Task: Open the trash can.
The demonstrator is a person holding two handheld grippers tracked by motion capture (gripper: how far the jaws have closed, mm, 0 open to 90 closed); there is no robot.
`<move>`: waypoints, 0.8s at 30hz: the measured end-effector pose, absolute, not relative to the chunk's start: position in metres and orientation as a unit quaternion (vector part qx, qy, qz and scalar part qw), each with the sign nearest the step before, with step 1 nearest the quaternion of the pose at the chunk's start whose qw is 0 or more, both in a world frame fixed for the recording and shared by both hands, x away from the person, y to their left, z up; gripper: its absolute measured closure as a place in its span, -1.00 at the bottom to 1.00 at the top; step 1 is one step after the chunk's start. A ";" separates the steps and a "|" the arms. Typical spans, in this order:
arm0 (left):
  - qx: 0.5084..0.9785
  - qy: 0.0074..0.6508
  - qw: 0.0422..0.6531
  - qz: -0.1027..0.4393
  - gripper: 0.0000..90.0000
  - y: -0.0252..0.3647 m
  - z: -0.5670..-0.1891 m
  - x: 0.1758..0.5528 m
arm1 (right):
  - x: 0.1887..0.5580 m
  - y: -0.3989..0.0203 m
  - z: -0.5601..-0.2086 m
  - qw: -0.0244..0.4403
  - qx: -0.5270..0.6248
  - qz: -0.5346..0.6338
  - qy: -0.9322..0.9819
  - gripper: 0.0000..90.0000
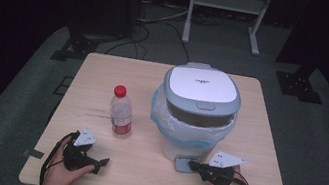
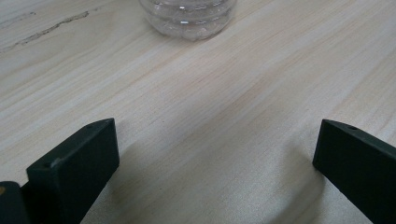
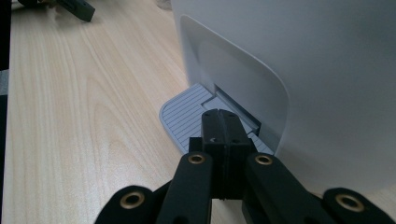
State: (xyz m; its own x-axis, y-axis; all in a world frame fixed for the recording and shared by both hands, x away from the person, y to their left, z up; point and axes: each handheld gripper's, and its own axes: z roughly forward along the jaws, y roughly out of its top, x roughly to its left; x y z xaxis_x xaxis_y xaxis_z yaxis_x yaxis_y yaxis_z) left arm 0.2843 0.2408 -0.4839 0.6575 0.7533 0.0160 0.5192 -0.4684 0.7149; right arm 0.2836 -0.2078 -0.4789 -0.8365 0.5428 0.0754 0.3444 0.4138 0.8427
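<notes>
A white pedal bin (image 1: 190, 140) with a grey-rimmed lid (image 1: 201, 86) and a blue-edged liner stands mid-table. A dark gap shows under the lid's front edge. My right gripper (image 1: 192, 165) is shut with nothing between its jaws, and its tips (image 3: 223, 119) rest on the grey ribbed pedal (image 3: 182, 119) at the bin's foot (image 1: 181, 165). A clear bottle (image 1: 121, 110) with a red cap stands left of the bin. My left gripper (image 1: 99, 162) lies low on the table in front of the bottle, jaws wide open (image 2: 215, 144) and empty, with the bottle's base (image 2: 189, 18) ahead.
The wooden table (image 1: 104, 77) has a dark scuff left of the bottle. Bare tabletop lies between the two hands. The left gripper's jaw (image 3: 77, 8) shows far off in the right gripper view. A metal stand (image 1: 226, 11) and cables lie on the floor beyond.
</notes>
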 end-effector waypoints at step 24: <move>0.836 0.377 0.368 0.152 -1.00 0.243 -0.478 0.284 | 0.284 -0.204 -0.482 0.105 0.270 0.453 0.843 1.00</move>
